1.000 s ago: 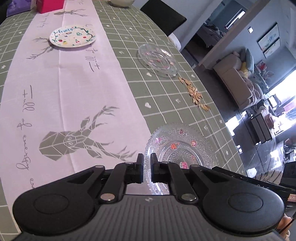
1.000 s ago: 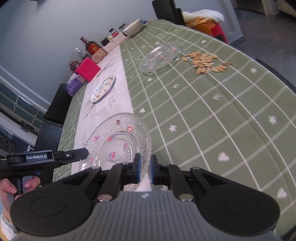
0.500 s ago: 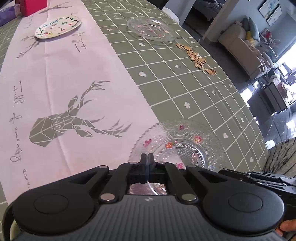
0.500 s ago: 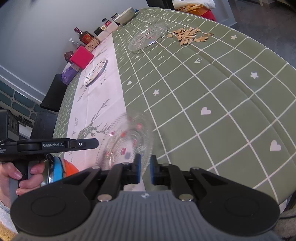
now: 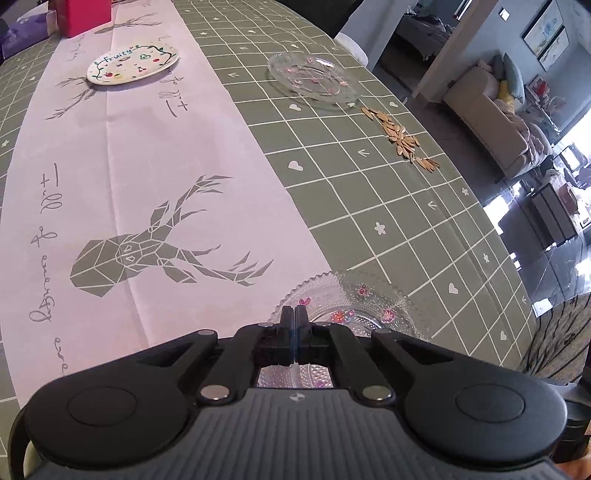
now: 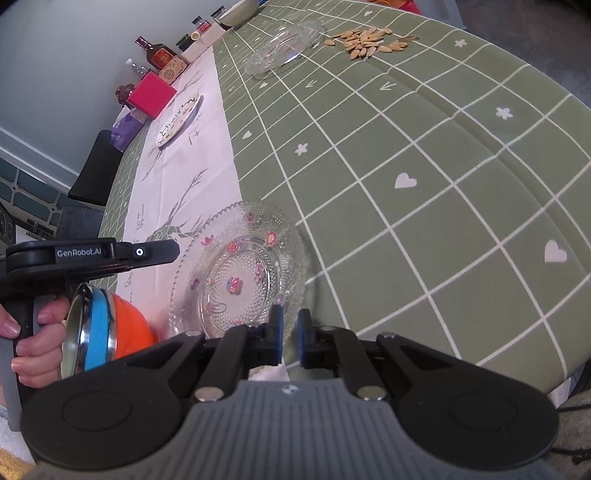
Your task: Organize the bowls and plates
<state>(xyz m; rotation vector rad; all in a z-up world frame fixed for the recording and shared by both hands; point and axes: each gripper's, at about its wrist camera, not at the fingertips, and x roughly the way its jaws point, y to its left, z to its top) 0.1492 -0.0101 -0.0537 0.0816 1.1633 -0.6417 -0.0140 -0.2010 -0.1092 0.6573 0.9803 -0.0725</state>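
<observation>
A clear glass plate (image 6: 236, 273) with small pink flowers lies near the table's front edge, half on the pale runner; it also shows as the glass plate (image 5: 354, 302). My right gripper (image 6: 290, 326) is at its near right rim, blue pads a narrow gap apart with the rim in it. My left gripper (image 5: 294, 320) is shut, fingers touching, over the plate's near left rim; nothing shows between them. From the right wrist it appears side-on as the left gripper (image 6: 162, 253), held by a hand (image 6: 33, 343). A white fruit-pattern plate (image 5: 133, 64) and a second glass plate (image 5: 314, 75) lie farther back.
A nested stack of orange, blue and steel bowls (image 6: 110, 328) sits at the near left under the left gripper. Seeds (image 5: 400, 138) are scattered near the table's right edge. A pink box (image 6: 151, 98), bottles (image 6: 159, 55) and a bowl (image 6: 236, 13) stand at the far end.
My left jaws went from a narrow gap to fully shut. Both grippers sank a little toward the table. The plate was blurred half a second ago and is sharp now.
</observation>
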